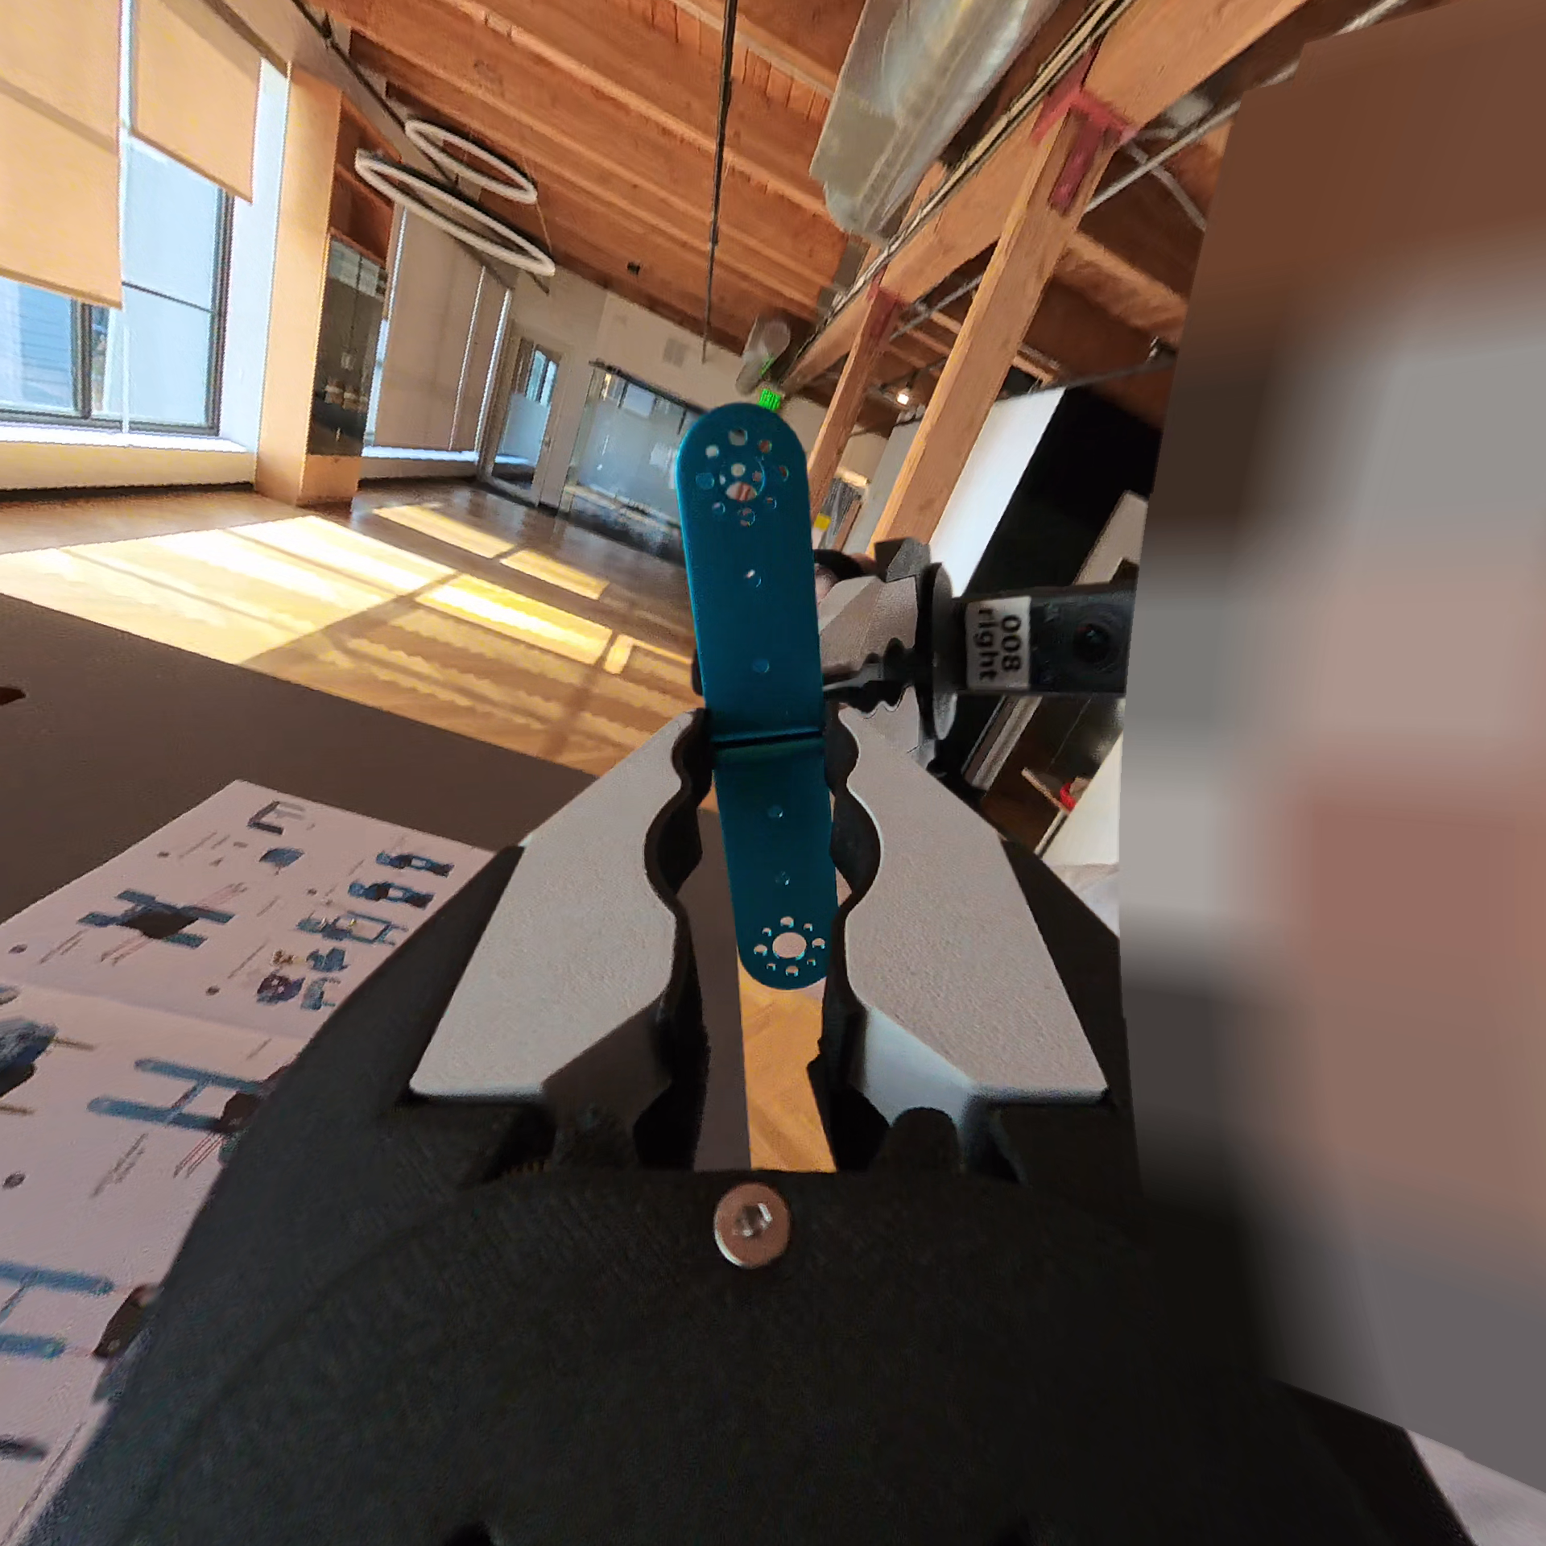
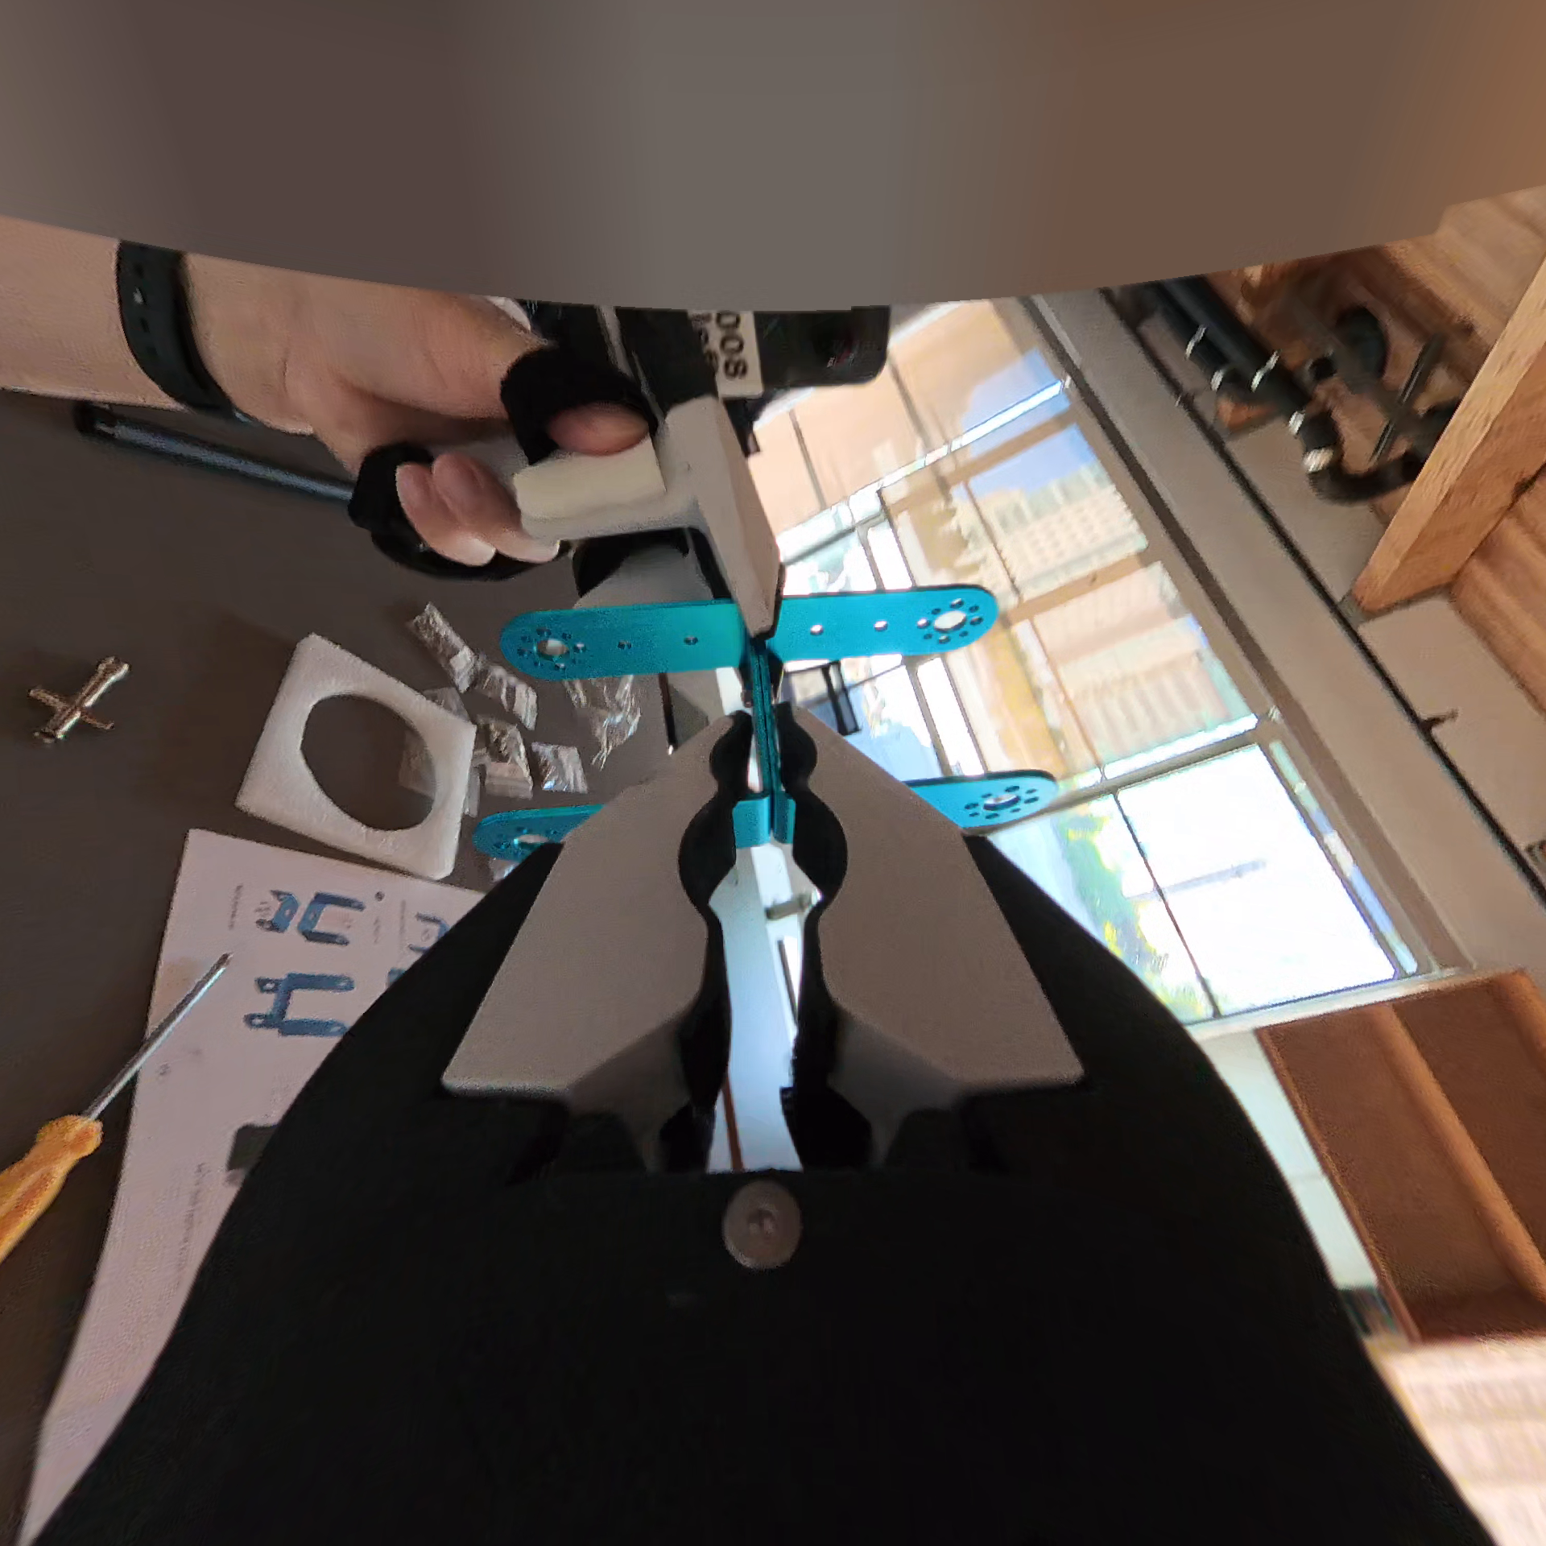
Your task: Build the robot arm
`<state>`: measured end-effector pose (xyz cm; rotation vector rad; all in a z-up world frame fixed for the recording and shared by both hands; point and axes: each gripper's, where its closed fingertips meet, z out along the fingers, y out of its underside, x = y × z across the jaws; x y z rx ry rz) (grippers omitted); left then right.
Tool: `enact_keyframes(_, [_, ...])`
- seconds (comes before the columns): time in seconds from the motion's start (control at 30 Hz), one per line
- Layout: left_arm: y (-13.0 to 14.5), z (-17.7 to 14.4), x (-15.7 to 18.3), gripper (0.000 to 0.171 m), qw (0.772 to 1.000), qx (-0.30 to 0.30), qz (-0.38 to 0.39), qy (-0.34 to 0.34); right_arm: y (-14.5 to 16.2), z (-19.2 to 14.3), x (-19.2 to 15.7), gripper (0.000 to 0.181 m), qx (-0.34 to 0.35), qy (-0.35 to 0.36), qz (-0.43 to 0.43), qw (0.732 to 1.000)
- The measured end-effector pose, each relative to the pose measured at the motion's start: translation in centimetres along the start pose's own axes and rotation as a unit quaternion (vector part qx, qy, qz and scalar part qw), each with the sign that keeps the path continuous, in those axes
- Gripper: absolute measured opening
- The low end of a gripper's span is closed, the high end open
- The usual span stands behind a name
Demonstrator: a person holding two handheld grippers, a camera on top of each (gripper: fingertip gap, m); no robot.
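Observation:
A blue metal bracket [image 1: 744, 586] with rounded, hole-drilled arms is held in the air between both grippers. My left gripper [image 1: 765, 729] is shut on the middle of one long arm, which sticks out above and below the fingertips. In the right wrist view the bracket [image 2: 636, 646] looks H-shaped, with two long arms and a cross web. My right gripper [image 2: 763, 732] is shut on that web, seen edge-on. The left gripper [image 2: 757, 615] comes in from above, held by a hand [image 2: 401, 385]. The right gripper [image 1: 841, 665] also shows in the left wrist view, beside the bracket.
On the dark table [image 2: 100, 544] lie a printed instruction sheet [image 2: 251, 937], a white foam square with a round hole [image 2: 276, 753], small bags of hardware [image 2: 502, 711], a cross-shaped metal wrench [image 2: 75, 698] and an orange-handled screwdriver [image 2: 50, 1171]. The sheet also shows in the left wrist view [image 1: 167, 962]. The grippers are tip to tip, or close to it. Left tips and right tips are each some 30 centimetres from the orange-handled screwdriver [image 2: 50, 1171].

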<state>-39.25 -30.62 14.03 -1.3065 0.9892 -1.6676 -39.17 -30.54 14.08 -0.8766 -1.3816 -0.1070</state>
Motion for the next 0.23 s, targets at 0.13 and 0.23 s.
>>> enact_keyframes(0.13, [-1.6, 0.1, -0.7, 0.025, 0.999, 0.040, 0.005, 0.005, -0.6, -1.5, 3.4, 0.026, 0.098, 0.068, -0.031, 0.992])
enact_keyframes(0.23, [-2.7, 0.0, -1.1, 0.025, 0.998, 0.056, 0.035, -0.014, 0.4, -1.5, 4.5, 0.032, 0.125, 0.059, 0.027, 0.990])
